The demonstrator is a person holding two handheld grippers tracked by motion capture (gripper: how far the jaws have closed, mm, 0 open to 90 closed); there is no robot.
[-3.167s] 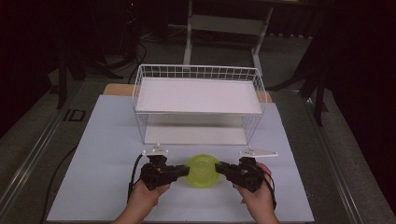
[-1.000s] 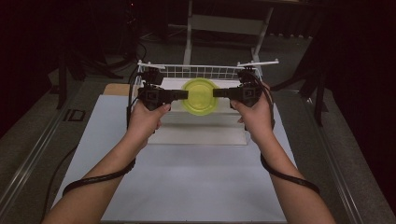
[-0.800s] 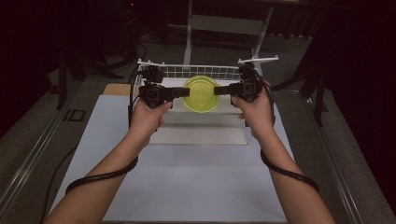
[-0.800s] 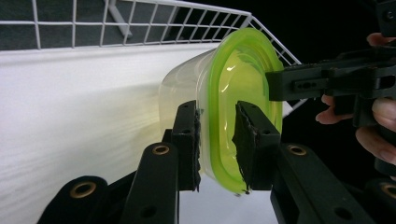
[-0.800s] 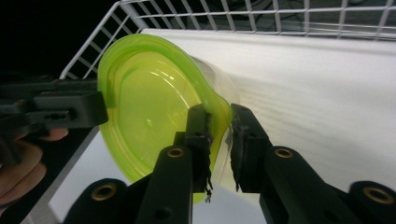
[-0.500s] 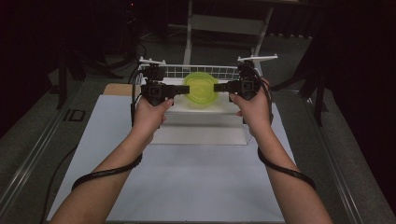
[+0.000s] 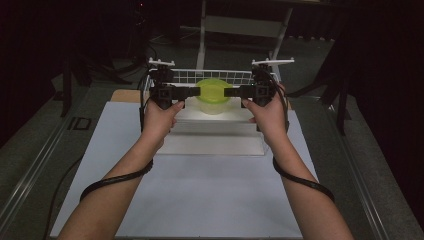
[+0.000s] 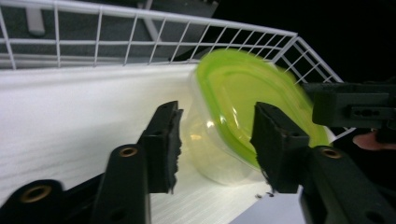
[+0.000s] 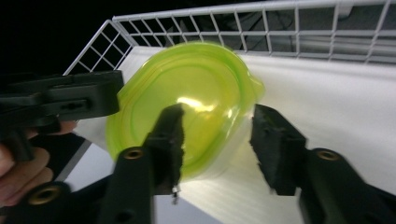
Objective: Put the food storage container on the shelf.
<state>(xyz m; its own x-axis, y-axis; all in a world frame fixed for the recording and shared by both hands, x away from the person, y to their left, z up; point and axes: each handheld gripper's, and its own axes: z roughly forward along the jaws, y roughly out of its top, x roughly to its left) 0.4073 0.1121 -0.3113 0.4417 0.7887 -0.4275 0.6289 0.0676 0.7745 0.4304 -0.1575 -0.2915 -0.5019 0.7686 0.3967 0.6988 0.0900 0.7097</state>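
Container let go between my two grippers, inside the basket.

My left gripper (image 7: 192,91) and right gripper (image 7: 231,92) faced each other, jaws just opened about halfway, pads off the clear round plastic container with lime-green lid (image 7: 212,91); it sat between them on the white wire basket (image 7: 175,75) floor, equally near both.

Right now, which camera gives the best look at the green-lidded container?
The right gripper view: the container shows its whole green lid, clear body beneath. The left gripper view shows it partly behind a jaw, blurred; the high view shows it small.
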